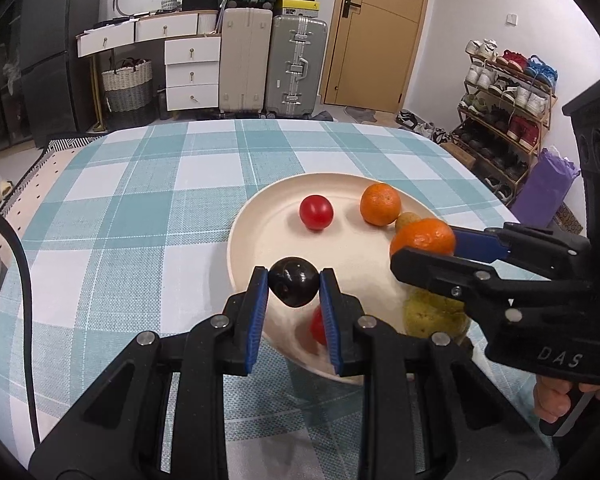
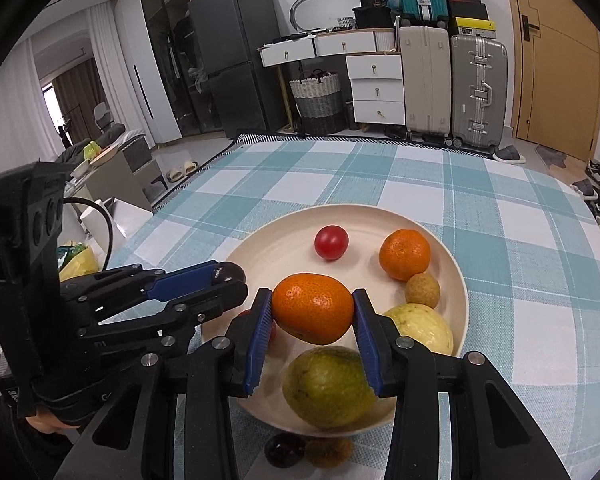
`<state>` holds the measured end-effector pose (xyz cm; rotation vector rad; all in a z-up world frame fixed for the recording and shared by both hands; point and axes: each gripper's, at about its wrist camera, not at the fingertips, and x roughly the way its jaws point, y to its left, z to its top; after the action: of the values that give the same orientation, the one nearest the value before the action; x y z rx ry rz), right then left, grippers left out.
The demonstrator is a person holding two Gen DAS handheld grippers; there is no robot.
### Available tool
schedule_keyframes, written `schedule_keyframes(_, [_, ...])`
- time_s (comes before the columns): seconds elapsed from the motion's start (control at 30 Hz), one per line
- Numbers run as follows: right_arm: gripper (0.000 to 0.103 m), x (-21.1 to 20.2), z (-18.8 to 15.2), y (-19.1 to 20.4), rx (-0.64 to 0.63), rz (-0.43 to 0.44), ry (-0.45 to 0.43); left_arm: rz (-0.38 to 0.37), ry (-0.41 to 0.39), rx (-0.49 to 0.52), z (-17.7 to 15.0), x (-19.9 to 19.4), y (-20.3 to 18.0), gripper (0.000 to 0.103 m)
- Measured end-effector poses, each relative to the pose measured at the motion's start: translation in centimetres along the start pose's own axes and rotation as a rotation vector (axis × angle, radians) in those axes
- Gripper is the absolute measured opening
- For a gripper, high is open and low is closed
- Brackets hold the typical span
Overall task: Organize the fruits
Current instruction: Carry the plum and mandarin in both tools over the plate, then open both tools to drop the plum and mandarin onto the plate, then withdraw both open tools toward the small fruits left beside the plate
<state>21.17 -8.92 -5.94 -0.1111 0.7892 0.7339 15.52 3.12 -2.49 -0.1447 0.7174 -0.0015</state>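
Note:
A cream plate (image 1: 260, 240) (image 2: 268, 248) sits on the checked tablecloth. My left gripper (image 1: 294, 286) is shut on a dark plum (image 1: 293, 286) just above the plate's near rim. My right gripper (image 2: 312, 312) is shut on an orange (image 2: 313, 308) (image 1: 424, 238) above the plate. In the plate lie a red tomato (image 1: 316, 212) (image 2: 331, 242), a second orange (image 1: 380, 204) (image 2: 405, 254), a small brown longan (image 2: 422, 290), a pale yellow fruit (image 2: 420, 328) and a green pear (image 2: 326, 386). Another red fruit (image 1: 318, 326) shows partly under my left fingers.
On the cloth in front of the plate lie a dark plum (image 2: 284, 452) and a brown fruit (image 2: 328, 454). Suitcases (image 1: 272, 64), white drawers (image 1: 192, 72) and a shoe rack (image 1: 504, 112) stand beyond the table's far edge.

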Motion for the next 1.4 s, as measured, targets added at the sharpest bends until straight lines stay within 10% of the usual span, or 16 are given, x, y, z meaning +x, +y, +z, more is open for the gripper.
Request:
schedule_keyframes(0.57, [0.043, 1.2, -0.4, 0.0, -0.027, -0.079, 0.000, 0.014, 0.015, -0.021, -0.3, 0.5, 0.5, 0.023])
schedule_keyframes(0.87, [0.073, -2.2, -1.2, -0.8, 0.001, -0.103, -0.057, 0.021, 0.010, -0.029, -0.3, 0.3, 0.7, 0.024])
schedule_keyframes(1.1, [0.088, -5.1, -3.0, -2.1, 0.047, -0.124, -0.090, 0.036, -0.033, -0.052, -0.8, -2.1, 0.7, 0.084])
schedule_keyframes(1.4, [0.102, -6.9, -5.3, -2.5, 0.047, -0.157, -0.070, 0.038, -0.054, 0.016, -3.1, -6.1, -1.6, 0.102])
